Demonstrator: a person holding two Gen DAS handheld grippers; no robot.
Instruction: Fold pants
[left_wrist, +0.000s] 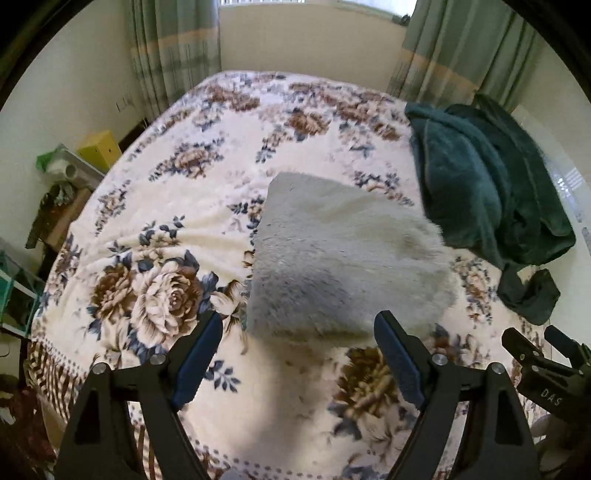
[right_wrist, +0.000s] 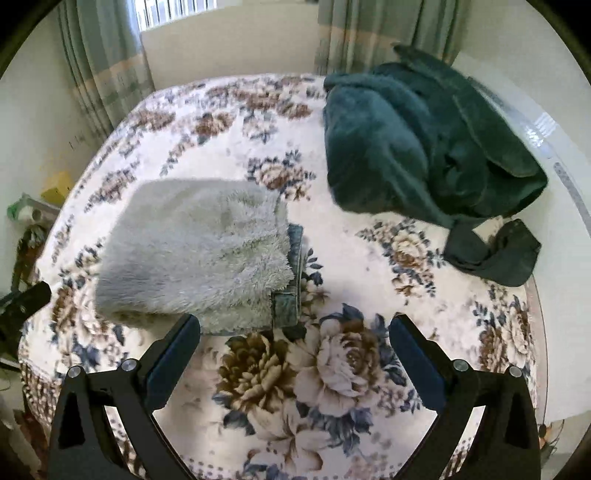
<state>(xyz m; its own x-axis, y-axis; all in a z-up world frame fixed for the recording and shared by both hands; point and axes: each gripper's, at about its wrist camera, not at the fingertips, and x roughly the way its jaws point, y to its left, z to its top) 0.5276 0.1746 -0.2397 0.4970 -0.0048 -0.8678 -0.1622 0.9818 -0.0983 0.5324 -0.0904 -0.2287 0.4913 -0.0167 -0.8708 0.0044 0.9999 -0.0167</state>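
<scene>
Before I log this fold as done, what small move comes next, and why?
Probably go for the dark green garment next: the grey fleecy pants already lie folded on the bed, and both the left gripper and right gripper are open and empty.

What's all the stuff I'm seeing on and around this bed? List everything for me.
Folded pants: one, pale grey fleece with a denim edge showing on the right, middle of the bed.
Green garment: one heap, dark green, far right of the bed.
Dark cloth: one, blackish, just in front of the green garment.
Bedspread: one, cream with brown and blue flowers, covering the bed.
Curtains: two, green with a beige band, either side of the window.
Yellow box: one, left of the bed.
Left gripper: black with blue pads, open, empty.
Right gripper: same, open, empty.
</scene>
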